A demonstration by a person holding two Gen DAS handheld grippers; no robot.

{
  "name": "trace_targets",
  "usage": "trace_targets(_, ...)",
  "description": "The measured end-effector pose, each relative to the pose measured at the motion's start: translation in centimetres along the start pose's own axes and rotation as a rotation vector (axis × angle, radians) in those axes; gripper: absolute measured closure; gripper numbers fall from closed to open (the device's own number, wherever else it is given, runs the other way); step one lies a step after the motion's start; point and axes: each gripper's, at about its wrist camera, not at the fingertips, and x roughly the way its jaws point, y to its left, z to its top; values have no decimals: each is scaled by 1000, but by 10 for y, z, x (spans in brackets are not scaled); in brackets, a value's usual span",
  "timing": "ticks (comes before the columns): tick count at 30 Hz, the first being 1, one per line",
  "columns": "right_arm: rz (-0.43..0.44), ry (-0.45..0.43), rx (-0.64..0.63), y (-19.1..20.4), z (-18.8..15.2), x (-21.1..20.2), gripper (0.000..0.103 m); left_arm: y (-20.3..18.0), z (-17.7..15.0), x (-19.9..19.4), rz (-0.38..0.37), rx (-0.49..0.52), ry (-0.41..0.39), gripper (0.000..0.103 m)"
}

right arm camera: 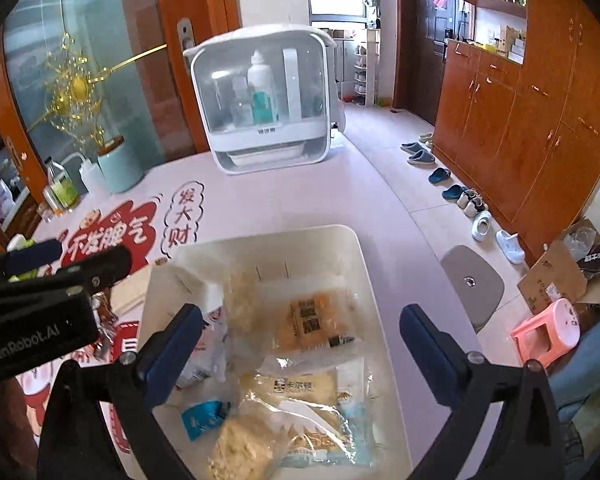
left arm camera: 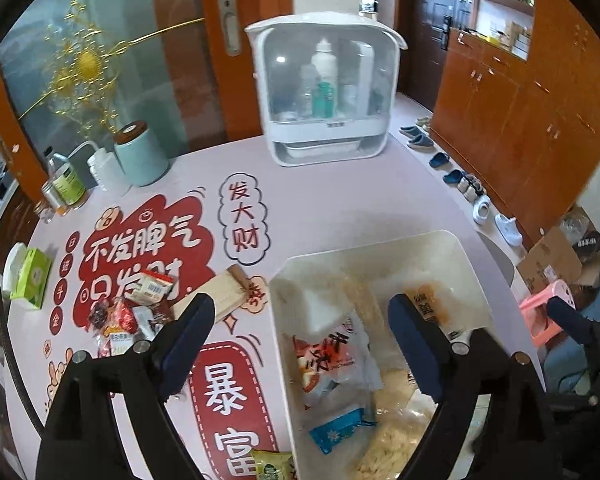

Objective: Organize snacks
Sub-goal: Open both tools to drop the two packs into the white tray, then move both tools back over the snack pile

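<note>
The left gripper [left arm camera: 300, 352] and right gripper [right arm camera: 300, 356] are held wide open, empty, above the white bin [right arm camera: 356, 248]. The loose snacks [left arm camera: 136, 308] left on the desk [left arm camera: 320, 200] should be approached low and pinched singly.

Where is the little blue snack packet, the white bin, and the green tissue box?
blue snack packet [right arm camera: 202, 418], right wrist view, middle of the wrapper.
white bin [right arm camera: 260, 242], right wrist view, far rim.
green tissue box [left arm camera: 32, 278], left wrist view, its front face.

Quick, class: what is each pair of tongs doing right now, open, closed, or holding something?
Left tongs: open, holding nothing, above the white bin.
Right tongs: open, holding nothing, above the same bin.
</note>
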Motion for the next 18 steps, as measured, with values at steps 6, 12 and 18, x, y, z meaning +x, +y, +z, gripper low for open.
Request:
trace_targets(6,32,17,9,-2,5,-12,3,21,-4,-14,15,-43,-6,15)
trace_targets(12,46,23,-2,7,2,-24,3,34,-14,-30,30,-48,-14,15)
trace_targets(18,71,46,-23,24,-13,-34,3,52,-32,-51,48,-54,-18,15)
